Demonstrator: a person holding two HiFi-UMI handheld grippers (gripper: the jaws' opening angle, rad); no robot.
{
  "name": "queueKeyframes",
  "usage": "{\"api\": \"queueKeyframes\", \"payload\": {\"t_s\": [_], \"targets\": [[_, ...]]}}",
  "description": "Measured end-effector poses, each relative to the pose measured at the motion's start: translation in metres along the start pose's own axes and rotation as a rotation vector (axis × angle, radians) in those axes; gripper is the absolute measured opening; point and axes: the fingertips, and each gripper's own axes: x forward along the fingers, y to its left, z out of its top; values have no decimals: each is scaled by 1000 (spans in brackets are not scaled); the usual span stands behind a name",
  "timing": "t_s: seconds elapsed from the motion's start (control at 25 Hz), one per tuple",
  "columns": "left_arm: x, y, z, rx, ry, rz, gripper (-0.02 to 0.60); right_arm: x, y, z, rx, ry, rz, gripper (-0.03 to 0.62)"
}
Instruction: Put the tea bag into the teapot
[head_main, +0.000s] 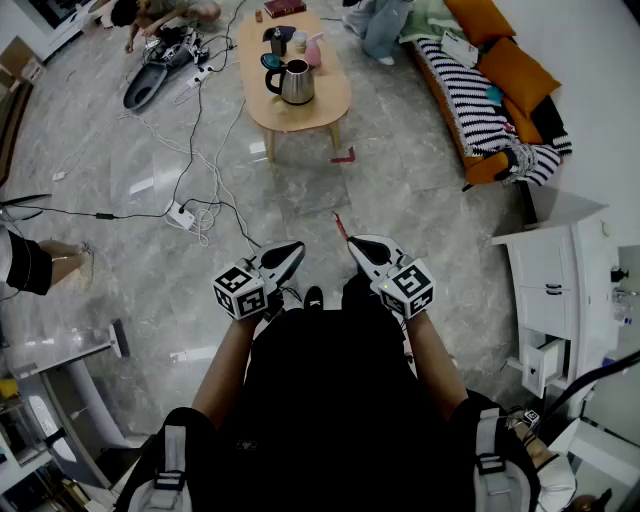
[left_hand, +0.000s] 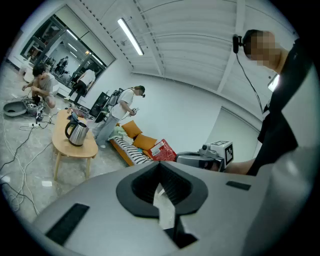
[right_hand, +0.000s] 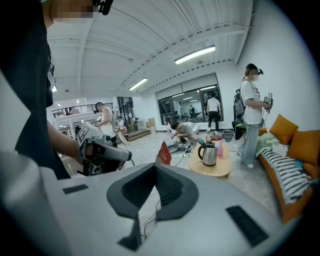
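Ahead, a broad stretch of floor (head_main: 400, 190) is left open between the grippers and the table (head_main: 328, 108). It is crossed on the left by cables (head_main: 200, 215) and bounded on the right by the sofa (head_main: 480, 90) and a white cabinet (head_main: 545, 270). Both grippers are held close to the body, well apart from the table. The right gripper (head_main: 352, 240) has its jaws clamped on the red tea bag (head_main: 340, 226), which sticks out beyond the tips. The left gripper (head_main: 297, 246) has its jaws pressed together, and pale floor is seen through the slot behind the tips. The teapot (head_main: 297, 82) stands on the near half of the table, with cups (head_main: 313, 52) and a red box (head_main: 285, 8) behind it. What the teapot holds cannot be made out. A standing person (head_main: 380, 25) beyond the table is cut off by the top edge.
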Motion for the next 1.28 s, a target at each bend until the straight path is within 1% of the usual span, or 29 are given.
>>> {"api": "queueKeyframes", "payload": {"t_s": [0.24,0.76,1.04,1.28], "targets": [[4,2,3,-1,3,5,11,0,-7,5,-10,-6,-3,6],[5,2,3,11,19,17,11,1,-13,-1,-4,4,0,6],[12,1,1,6,22,38,11,-3,-18,-4,10,2,38,6],[29,1,5,5,15,69,11,-4,-33,-4,-13,17,78,6]]}}
